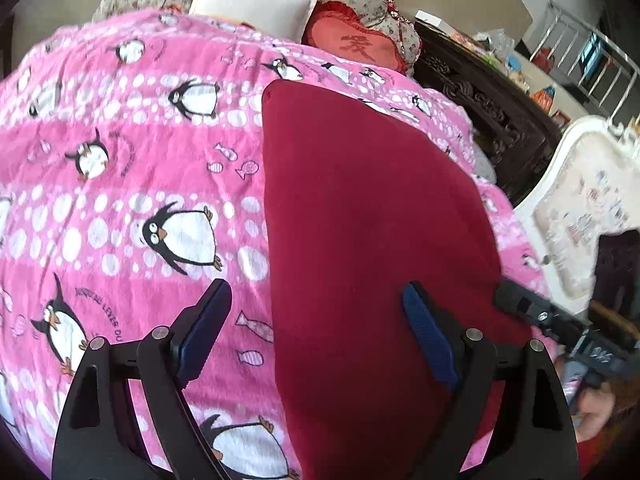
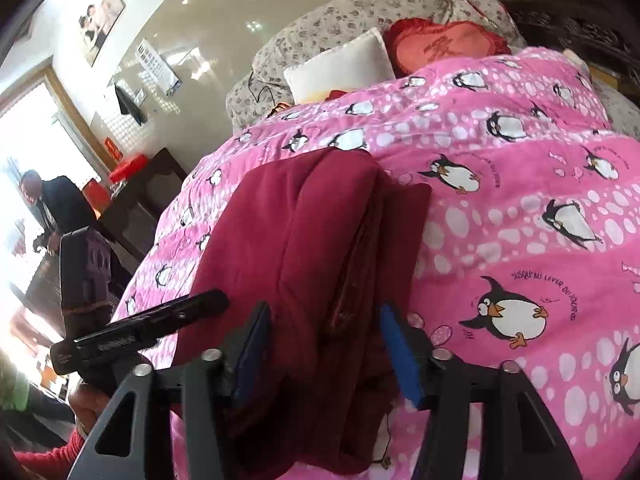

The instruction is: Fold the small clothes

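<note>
Pink penguin quilt [image 1: 120, 160] bears the folded red garment [image 1: 360, 220]; pillows [image 1: 248, 4] behind; both claws [image 1: 320, 332] [image 2: 324, 348] gape, unclamped.

Dark red garment [image 1: 372, 216]: one, folded lengthwise
Pink penguin blanket [image 1: 132, 168]: one
White pillow [image 1: 252, 4]: one
Red heart cushion [image 1: 356, 46]: one
Floral bedding bundle [image 2: 340, 16]: one
Tools: two, the left tool [image 1: 316, 316] and the right tool [image 2: 324, 344]
Framed pictures [image 2: 102, 14] on wall: at least one
Person in dark jacket [image 2: 56, 204]: one
</note>
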`<state>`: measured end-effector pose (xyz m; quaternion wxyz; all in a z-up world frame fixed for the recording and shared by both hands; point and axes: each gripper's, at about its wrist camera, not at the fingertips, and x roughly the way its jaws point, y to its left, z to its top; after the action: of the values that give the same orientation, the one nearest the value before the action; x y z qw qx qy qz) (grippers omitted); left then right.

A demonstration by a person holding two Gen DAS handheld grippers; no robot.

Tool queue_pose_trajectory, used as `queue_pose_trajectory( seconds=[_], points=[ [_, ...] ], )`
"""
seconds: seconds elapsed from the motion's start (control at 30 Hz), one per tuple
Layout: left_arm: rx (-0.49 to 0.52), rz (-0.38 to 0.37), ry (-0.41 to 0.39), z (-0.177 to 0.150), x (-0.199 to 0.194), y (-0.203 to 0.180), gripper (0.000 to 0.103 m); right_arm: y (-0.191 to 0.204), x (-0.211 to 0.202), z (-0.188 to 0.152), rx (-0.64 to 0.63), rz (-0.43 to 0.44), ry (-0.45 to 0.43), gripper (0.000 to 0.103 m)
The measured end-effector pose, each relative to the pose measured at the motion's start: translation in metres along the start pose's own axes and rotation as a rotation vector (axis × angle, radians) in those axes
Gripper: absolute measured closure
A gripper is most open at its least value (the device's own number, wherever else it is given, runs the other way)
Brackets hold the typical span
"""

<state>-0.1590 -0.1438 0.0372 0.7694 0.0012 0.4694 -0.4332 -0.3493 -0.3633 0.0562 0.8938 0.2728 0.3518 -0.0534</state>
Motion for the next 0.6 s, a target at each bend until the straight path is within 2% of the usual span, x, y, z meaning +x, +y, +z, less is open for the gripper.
queue_pose_trajectory(
  seconds=[0.03,0.1,0.17,0.23,0.3,0.4,0.53,0.6],
  points=[
    [-0.024,-0.020,0.003,0.002,0.000,0.005,0.016,-0.002,0.004,-0.001,0.013,-0.006,0.021,0.032],
    [-0.077,-0.054,-0.002,0.007,-0.002,0.014,0.016,-0.009,0.011,-0.001,0.037,-0.001,0.053,0.029],
    [-0.127,-0.107,-0.005,0.010,-0.002,0.023,0.015,-0.014,0.012,0.002,0.057,0.019,0.052,0.022],
    [-0.163,-0.147,0.024,0.012,0.004,0.028,0.012,-0.019,0.014,0.004,0.058,0.019,0.053,0.013],
    [-0.192,-0.182,0.090,0.011,0.019,0.030,0.012,-0.024,0.018,0.006,0.063,0.028,0.067,0.011],
    [-0.178,-0.183,0.078,0.009,0.023,0.025,0.010,-0.026,0.018,0.008,0.075,0.030,0.082,0.011],
    [-0.128,-0.190,0.094,0.010,0.024,0.015,0.010,-0.017,-0.019,0.010,0.039,0.046,-0.016,0.010],
    [-0.127,-0.199,0.106,0.012,0.027,0.015,0.008,-0.022,-0.022,0.013,0.053,0.045,-0.016,0.009]
  ],
)
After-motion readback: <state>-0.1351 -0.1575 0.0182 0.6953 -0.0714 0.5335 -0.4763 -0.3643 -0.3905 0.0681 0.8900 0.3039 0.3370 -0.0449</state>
